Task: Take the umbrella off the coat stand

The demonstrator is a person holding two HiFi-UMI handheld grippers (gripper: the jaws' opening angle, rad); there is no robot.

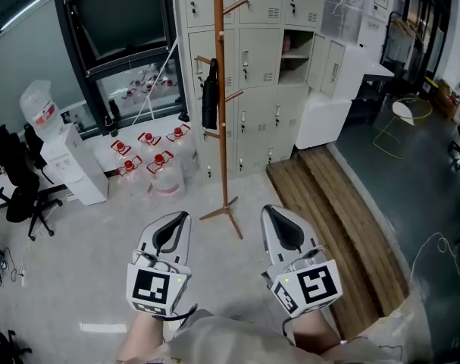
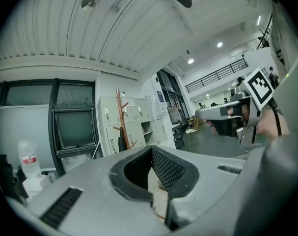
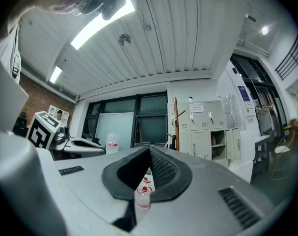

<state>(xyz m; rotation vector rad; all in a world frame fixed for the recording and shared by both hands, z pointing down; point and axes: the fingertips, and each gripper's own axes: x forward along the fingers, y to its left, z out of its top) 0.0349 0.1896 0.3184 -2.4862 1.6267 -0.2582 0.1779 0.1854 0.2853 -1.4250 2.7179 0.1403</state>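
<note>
Grey lockers [image 1: 260, 67] filled the back of the room at the upper middle of the head view, with dark-framed windows [image 1: 116, 21] at the upper left. We saw the coat stand [image 1: 219, 89], a slim wooden pole on spread feet, upright on the pale floor [image 1: 86, 279] just in front of those lockers. The umbrella [image 1: 209, 95] (dark and folded, as far as we could tell) hung from a peg on the left side of the pole, close against it, in the upper middle of the frame.

Left of the stand's feet sat a cluster of water jugs [image 1: 160, 169] with red caps. Further left stood a white water dispenser [image 1: 59, 150] and, at the frame's left edge, a black office chair [image 1: 17, 180]. A wooden platform [image 1: 328, 218] of planks ran down the right side.

We held the left tongs [image 1: 180, 218] at the lower centre-left and the right tongs [image 1: 271, 214] at the lower centre-right. Both pointed up the frame toward the stand and were well apart from the umbrella. Each gripper view showed its own jaws closed together at the tips, with nothing gripped between them.
</note>
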